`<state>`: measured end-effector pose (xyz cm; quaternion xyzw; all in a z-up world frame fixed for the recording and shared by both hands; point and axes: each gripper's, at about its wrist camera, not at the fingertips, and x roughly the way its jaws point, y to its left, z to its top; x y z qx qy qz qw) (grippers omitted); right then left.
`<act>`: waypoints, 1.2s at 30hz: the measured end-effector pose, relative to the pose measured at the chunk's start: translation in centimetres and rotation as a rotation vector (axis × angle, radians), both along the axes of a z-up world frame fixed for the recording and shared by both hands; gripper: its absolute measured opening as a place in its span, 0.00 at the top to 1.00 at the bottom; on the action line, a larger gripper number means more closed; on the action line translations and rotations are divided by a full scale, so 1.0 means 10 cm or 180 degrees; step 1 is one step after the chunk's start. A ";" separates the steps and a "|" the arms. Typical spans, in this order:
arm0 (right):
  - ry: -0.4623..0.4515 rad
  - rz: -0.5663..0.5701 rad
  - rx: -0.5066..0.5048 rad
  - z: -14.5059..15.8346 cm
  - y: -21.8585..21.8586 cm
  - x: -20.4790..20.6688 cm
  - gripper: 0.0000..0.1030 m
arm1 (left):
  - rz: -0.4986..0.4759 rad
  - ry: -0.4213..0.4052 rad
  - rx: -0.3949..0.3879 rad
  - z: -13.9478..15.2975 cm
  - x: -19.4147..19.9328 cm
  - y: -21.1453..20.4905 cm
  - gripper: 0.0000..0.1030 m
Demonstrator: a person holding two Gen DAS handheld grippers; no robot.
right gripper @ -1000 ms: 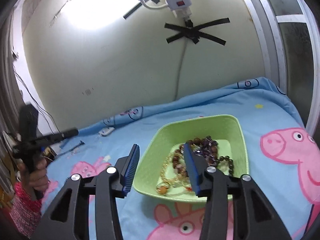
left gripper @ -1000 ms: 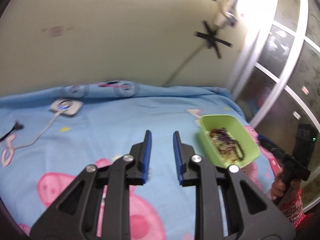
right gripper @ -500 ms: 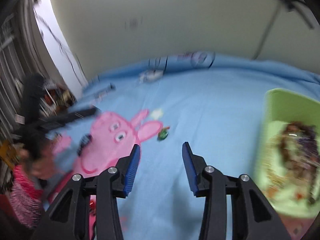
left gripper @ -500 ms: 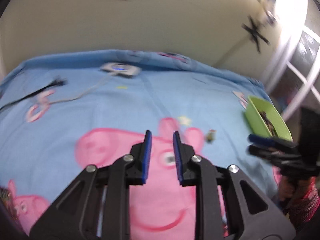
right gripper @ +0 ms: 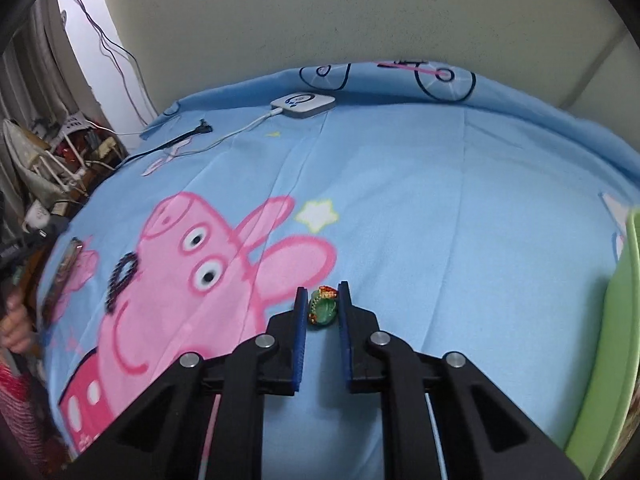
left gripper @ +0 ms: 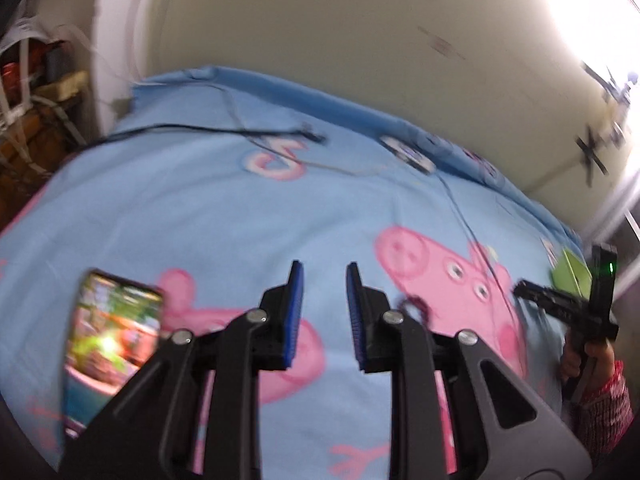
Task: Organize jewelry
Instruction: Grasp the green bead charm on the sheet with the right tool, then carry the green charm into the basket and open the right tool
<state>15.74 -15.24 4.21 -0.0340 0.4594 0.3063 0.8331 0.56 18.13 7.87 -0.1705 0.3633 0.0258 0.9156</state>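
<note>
Jaws on my right gripper (right gripper: 323, 310) sit narrowed around a small green jewelry piece (right gripper: 322, 309) with red-orange beads at its far end; it lies on the blue sheet (right gripper: 460, 216) right between the blue pads (right gripper: 301, 332), near the tips, and I can't tell whether the pads are touching it yet or just bracketing it. Judging by looks, it's light and hard, probably glossy stone or glass on a short cord, so likely slick and prone to squirting out; I'd pinch across the green body's middle, not the beaded end, and press lightly since the bedding underneath is soft and gives. Off to the right of these jaws, the green tray (right gripper: 616, 340) shows only its near wall, the likely drop spot. Far left of the jaws, a dark bead bracelet (right gripper: 122, 276) lies on the pig print, floppy, best grabbed anywhere along the loop. My left gripper (left gripper: 323, 300) has jaws part open and empty above the sheet; a dark beaded shape, probably that bracelet, peeks just right of them, blurred. A lit phone (left gripper: 110, 340) sits left of them.
</note>
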 end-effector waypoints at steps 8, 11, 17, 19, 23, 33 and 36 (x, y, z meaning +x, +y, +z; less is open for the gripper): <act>0.0184 0.0060 0.0253 0.04 -0.46 -0.74 1.00 | -0.1581 0.0153 -0.0104 -0.27 -0.04 -1.43 0.78; 0.0175 0.0025 0.0313 0.05 -0.62 -1.01 1.00 | -0.1845 0.0219 0.0047 -0.35 -0.11 -1.87 0.49; 0.0061 -0.0060 0.0366 0.06 -0.75 -1.29 1.00 | -0.1765 0.0360 0.0323 -0.48 -0.11 -2.16 0.49; -0.0019 -0.0042 0.0320 0.07 -0.74 -1.36 1.00 | -0.1692 0.0341 0.0437 -0.48 -0.14 -2.19 0.65; -0.0072 -0.0019 0.0315 0.06 -0.75 -1.41 1.00 | -0.1694 0.0386 0.0508 -0.49 -0.13 -2.25 0.87; -0.0139 -0.0537 0.1060 0.34 -1.49 -1.21 1.00 | -0.2328 0.0056 0.0070 0.12 0.45 -2.88 0.87; -0.0410 -0.0904 0.1210 0.52 -1.86 -1.13 1.00 | -0.2490 -0.0066 -0.0054 0.27 0.76 -3.22 0.86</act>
